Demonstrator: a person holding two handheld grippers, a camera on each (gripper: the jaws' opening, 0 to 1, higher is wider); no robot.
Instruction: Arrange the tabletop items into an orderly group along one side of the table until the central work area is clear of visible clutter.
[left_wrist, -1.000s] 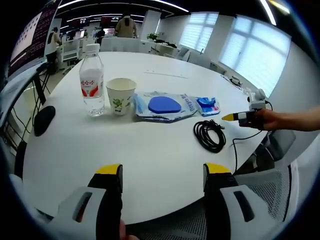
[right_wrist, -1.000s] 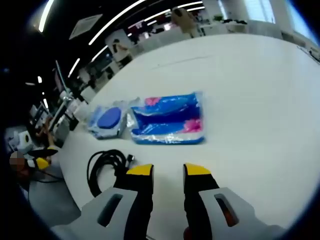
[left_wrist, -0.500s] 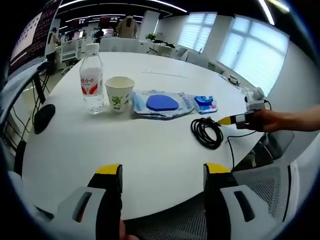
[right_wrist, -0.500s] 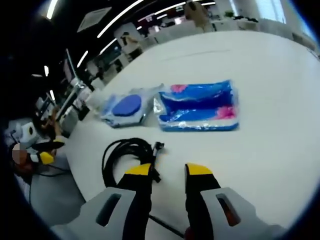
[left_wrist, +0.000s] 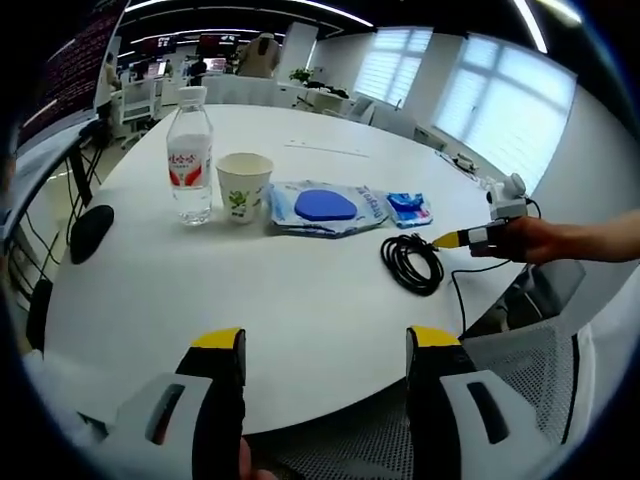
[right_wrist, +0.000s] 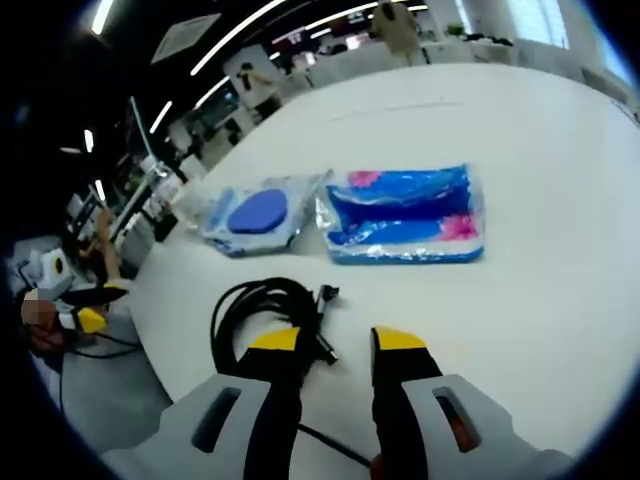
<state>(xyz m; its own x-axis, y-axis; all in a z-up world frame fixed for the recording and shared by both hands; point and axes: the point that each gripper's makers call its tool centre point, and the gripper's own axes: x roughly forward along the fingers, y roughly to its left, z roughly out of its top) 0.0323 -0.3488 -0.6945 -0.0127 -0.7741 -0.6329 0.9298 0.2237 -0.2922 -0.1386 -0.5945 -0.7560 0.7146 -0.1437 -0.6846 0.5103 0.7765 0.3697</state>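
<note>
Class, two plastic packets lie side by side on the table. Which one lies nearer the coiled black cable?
The clear packet with the round blue pad; the cable coils just below it in the right gripper view. The blue tissue pack lies farther off.

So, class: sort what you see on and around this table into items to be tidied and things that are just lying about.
To tidy:
water bottle
paper cup
packet with the blue disc
blue tissue pack
coiled black cable

Just about:
black mouse at the table's edge
mesh chair
background desks
</note>
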